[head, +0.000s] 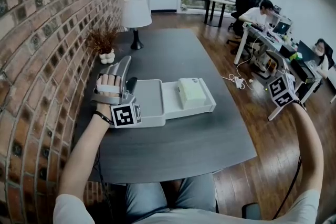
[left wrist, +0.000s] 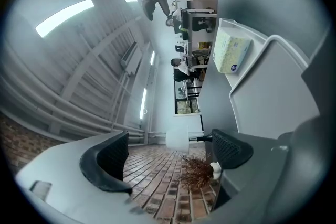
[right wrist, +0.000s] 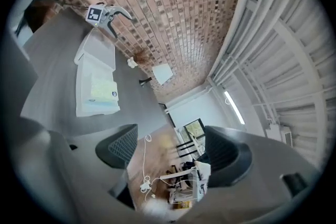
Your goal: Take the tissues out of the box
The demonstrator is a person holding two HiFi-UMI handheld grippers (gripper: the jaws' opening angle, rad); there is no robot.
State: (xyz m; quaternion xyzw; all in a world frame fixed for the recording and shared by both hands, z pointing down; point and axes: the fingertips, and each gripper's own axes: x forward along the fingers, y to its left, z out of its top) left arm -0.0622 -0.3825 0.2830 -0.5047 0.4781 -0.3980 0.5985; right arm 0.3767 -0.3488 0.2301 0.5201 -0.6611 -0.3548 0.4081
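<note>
The left arm reaches forward, left gripper [left wrist: 170, 157] at the box's [head: 152, 114] left end, jaws apart and empty. The right arm is raised well right of the box, right gripper [right wrist: 170, 150] likewise agape, empty. Tissues [head: 191, 91] lie in the box's right half, their blue logo unreadable.
</note>
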